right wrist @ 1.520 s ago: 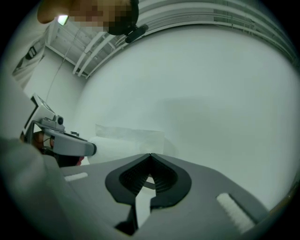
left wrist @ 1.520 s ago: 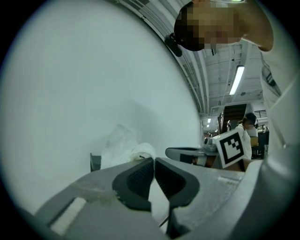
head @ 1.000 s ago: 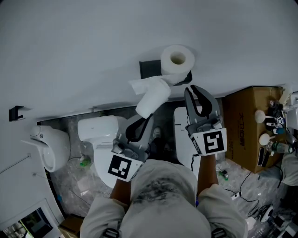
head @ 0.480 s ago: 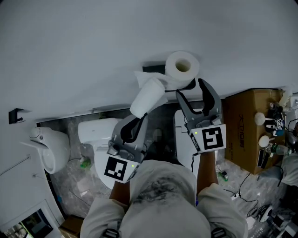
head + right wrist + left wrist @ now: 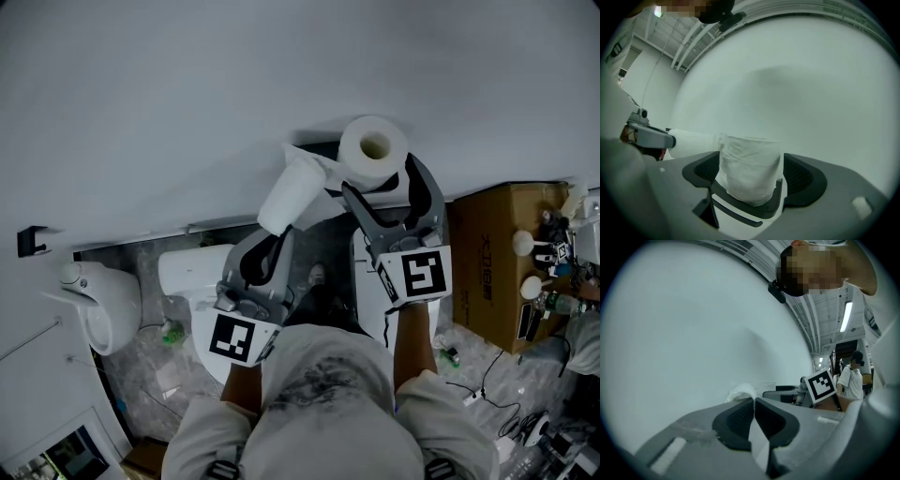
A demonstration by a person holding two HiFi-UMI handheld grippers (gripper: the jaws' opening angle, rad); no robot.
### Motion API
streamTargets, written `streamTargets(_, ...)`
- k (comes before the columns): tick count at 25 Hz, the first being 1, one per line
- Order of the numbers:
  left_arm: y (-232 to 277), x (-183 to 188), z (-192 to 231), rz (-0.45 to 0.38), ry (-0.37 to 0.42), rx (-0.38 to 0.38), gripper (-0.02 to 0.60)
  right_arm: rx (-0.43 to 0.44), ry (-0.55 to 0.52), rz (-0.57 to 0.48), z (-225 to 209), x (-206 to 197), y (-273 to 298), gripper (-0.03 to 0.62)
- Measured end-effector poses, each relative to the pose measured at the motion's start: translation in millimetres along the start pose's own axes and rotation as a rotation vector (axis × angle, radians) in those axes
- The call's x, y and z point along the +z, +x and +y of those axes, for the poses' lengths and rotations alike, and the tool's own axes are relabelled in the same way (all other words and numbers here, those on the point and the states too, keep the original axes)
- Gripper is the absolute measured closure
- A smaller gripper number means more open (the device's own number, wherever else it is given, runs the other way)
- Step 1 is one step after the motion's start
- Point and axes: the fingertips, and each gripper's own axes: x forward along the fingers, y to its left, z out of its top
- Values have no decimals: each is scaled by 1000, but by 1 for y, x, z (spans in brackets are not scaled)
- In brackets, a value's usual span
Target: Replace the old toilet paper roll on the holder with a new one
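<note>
A white toilet paper roll [image 5: 373,150] sits on a black holder [image 5: 314,148] fixed to the wall. My right gripper [image 5: 380,178] is open; its jaws have just been opening and now stand one on each side of the roll [image 5: 749,168], pads clear of it, above the holder's bracket [image 5: 740,208]. A loose tail of paper [image 5: 292,192] runs left from the roll. My left gripper [image 5: 278,234] is shut on that tail; a thin sheet shows pinched between its pads [image 5: 753,401], with crumpled paper [image 5: 740,391] beyond the tips.
The pale wall [image 5: 187,94] fills the space behind the holder. Below are a white toilet [image 5: 202,272], a wall-hung white bowl [image 5: 98,300], a cardboard box [image 5: 497,253] with small items at the right, and a black hook [image 5: 31,239]. A person [image 5: 853,376] stands far off.
The right gripper's jaws went from nearly shut to wide and moved up around the roll. The left gripper, still pinching the paper tail, shifted slightly left.
</note>
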Motion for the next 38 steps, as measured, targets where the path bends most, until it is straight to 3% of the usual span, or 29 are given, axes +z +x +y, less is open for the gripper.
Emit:
streamTargets(16,14,3,13,-2,-3,-23,568,-100,19,66,-3,-7,31,120)
streamTargets(18,15,3,13,-2,-5,-29,568,-115,15,69,-4,-8,31,126)
streamTargets(20,16,2,13,-1,-7,-34,568,-124,17,62,-6,-7,30,181)
streamTargets(26,18,4,9,-5,-14,-53,568,-119,7,52,-7,-5,26,191)
streamTargets(38,25,9,-6,-20,-14,-122,568,-228,7,15,-39,7,-10,194)
